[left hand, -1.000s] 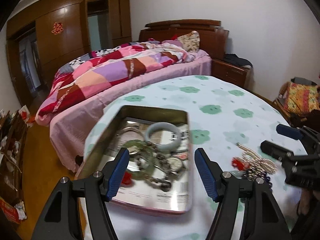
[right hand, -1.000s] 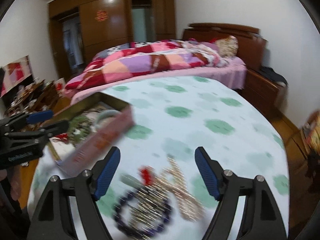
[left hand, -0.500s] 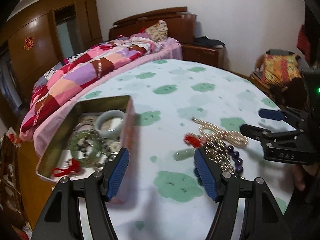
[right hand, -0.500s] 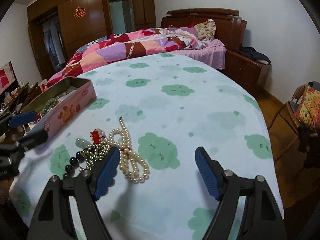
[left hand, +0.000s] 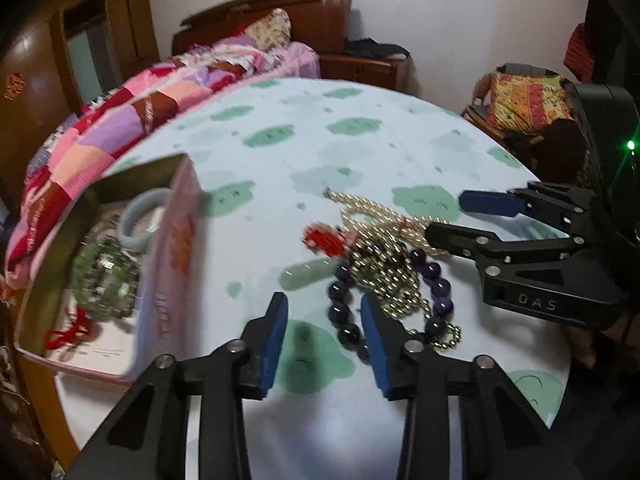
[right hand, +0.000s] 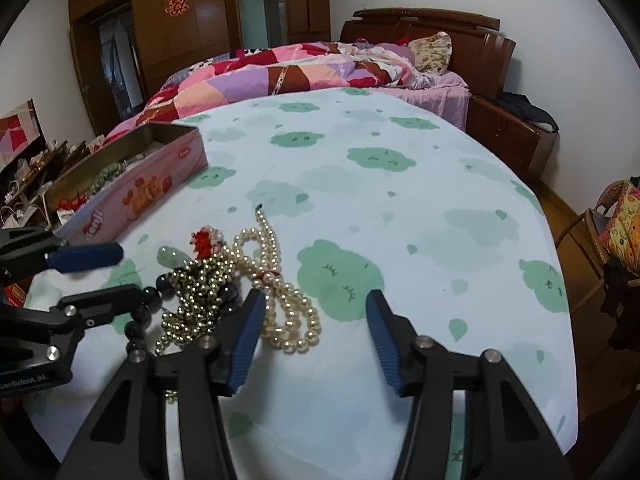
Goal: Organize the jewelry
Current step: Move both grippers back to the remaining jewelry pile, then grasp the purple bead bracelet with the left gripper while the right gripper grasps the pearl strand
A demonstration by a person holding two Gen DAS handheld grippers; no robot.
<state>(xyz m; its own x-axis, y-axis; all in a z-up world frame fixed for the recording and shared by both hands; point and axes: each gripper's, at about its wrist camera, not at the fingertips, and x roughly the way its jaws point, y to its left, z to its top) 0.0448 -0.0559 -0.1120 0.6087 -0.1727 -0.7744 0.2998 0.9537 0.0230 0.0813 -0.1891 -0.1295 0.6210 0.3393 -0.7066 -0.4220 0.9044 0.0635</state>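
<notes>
A heap of jewelry lies on the cloud-print tablecloth: a pearl necklace (right hand: 276, 276), a gold bead chain (left hand: 384, 268), a dark purple bead bracelet (left hand: 344, 312), a pale green jade pendant (left hand: 304, 276) and a red knot charm (left hand: 322, 240). A pink tin box (left hand: 160, 280) at the left holds a jade bangle (left hand: 140, 220), a green bead bracelet and a red cord. My left gripper (left hand: 324, 320) is open with its tips around the near edge of the purple bracelet. My right gripper (right hand: 316, 320) is open, its left finger beside the pearls.
The round table (right hand: 400, 200) drops off close behind both grippers. A bed (right hand: 280, 76) with a patchwork quilt stands beyond the table, a wooden nightstand (right hand: 512, 136) to its right, a chair with a bright cushion (right hand: 620, 220) at the far right.
My left gripper has swung right from over the tin to the jewelry heap and its jaws have narrowed. My right gripper has moved in closer to the pearls.
</notes>
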